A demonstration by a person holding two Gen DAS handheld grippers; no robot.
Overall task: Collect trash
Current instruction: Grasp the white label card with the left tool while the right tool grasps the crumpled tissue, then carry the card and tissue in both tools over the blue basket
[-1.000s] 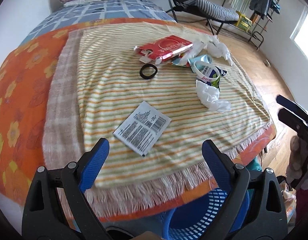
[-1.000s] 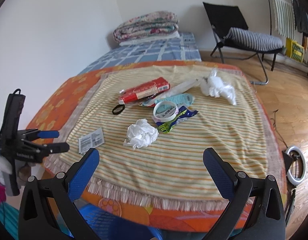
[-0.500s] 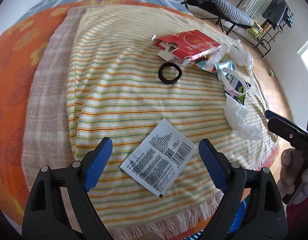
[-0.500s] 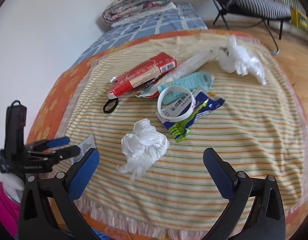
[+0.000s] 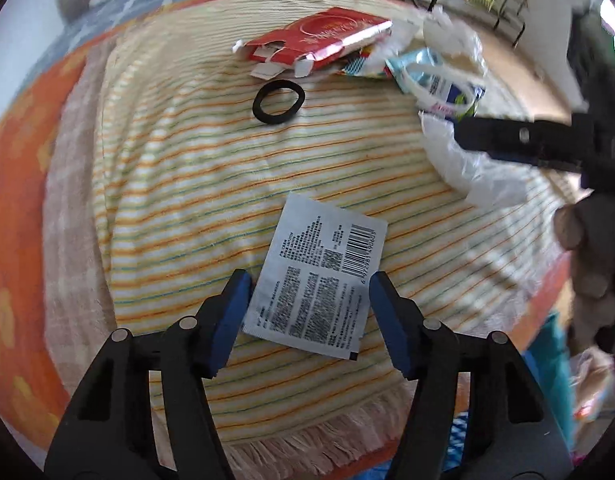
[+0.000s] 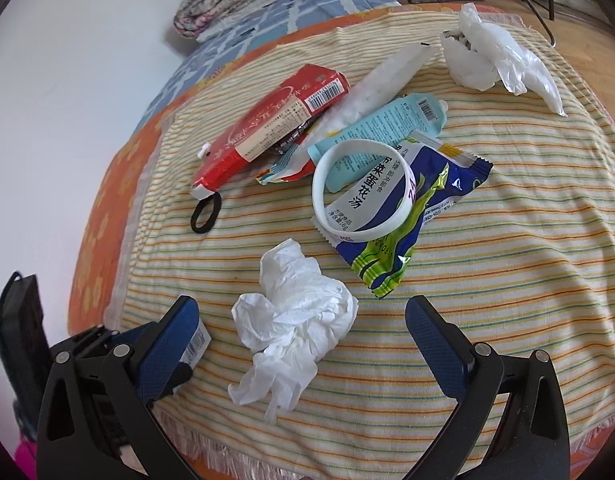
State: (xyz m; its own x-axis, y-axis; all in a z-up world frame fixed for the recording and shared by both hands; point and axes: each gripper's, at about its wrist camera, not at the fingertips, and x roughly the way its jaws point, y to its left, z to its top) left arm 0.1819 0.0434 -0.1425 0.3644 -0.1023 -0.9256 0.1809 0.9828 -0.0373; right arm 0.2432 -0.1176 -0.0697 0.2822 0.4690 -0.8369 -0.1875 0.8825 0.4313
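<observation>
- Striped blanket (image 6: 507,280) covers the bed.
- Right gripper (image 6: 303,332), jaws wide, straddles the crumpled tissue (image 6: 295,320) without touching.
- Left gripper (image 5: 307,312), jaws just closing, pads not yet on the grey sachet (image 5: 319,276) between them.
- Black hair tie (image 5: 278,101) at twelve o'clock from the sachet.

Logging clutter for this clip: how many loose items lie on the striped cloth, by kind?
Printed packets and wrappers: 5 (grey barcode sachet, blue-green soup packet, pale blue pouch, clear plastic sleeve, small colourful wrapper)
Crumpled white tissues or plastic: 2 ()
Red cardboard carton: 1
Rings and bands: 2 (black hair tie, white wristband)
Total: 10
</observation>
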